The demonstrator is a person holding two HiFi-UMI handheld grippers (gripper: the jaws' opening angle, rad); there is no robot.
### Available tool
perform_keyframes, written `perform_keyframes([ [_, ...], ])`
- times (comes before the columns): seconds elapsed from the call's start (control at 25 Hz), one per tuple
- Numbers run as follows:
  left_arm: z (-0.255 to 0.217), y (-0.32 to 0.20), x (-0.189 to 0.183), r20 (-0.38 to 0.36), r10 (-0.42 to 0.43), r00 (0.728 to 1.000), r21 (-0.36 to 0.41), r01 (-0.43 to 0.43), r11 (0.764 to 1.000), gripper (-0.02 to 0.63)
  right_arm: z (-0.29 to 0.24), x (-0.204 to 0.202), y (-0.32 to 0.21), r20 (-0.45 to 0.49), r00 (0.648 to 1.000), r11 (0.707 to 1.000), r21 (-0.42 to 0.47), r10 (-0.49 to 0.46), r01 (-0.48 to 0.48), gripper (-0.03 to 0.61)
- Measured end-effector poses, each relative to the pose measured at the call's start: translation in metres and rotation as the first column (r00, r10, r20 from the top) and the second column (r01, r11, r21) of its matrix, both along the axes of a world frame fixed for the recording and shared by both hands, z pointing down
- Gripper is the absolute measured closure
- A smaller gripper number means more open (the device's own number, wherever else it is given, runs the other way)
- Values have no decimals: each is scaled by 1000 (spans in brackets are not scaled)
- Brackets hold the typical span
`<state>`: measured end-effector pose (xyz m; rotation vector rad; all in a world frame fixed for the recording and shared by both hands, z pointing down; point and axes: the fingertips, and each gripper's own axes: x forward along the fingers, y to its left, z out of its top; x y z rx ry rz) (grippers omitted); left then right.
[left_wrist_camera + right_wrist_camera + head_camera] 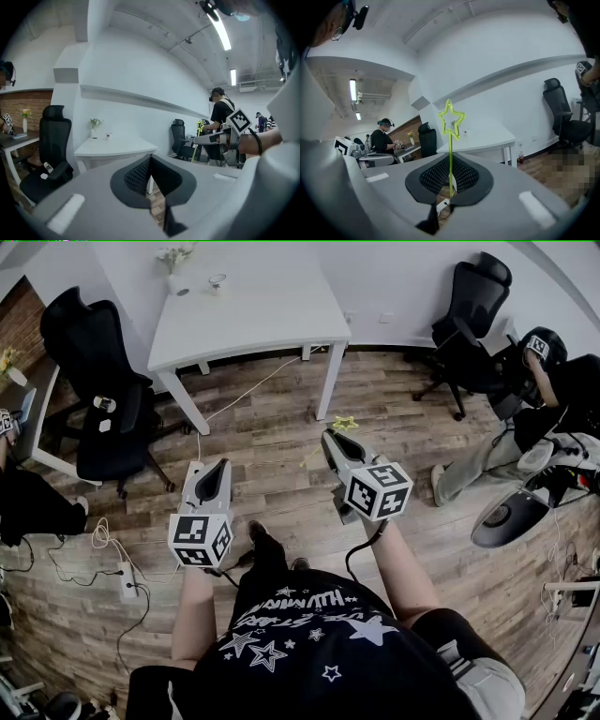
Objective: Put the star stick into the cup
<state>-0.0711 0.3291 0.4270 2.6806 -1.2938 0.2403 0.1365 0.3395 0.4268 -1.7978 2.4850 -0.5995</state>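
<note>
wood-floored office with a white counter [253, 310] well ahead, carrying a vase [176, 279] and, just beside it, what looks like a small cup [217, 281], too small to see inside. holds the star stick [450, 140] pinched low on its shaft in the right gripper [450, 180], long axis upright along the jaws with the star on top; shows the left gripper [151, 164] clenched on nothing beside it. needs, by judgement, a carry forward and leftward to the cup, then a turn of the stick so its free lower end goes down into the cup.
</note>
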Motion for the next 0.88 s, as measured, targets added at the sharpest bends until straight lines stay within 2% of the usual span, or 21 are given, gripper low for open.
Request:
perform_keyframes([
  [0.24,1,-1,0,-5,3,1000,2,-3,1000,611,10,3,5,0,1000,1000,-16,22,-22,549],
  [0.56,13,6,8,5,12,1000,-34,-12,999,612,21,1,13,5,1000,999,-35,16,-16,549],
  [0.88,16,1,-16,-28,-36,999,-58,35,998,611,23,-8,6,41,999,1000,-19,6,-5,548],
])
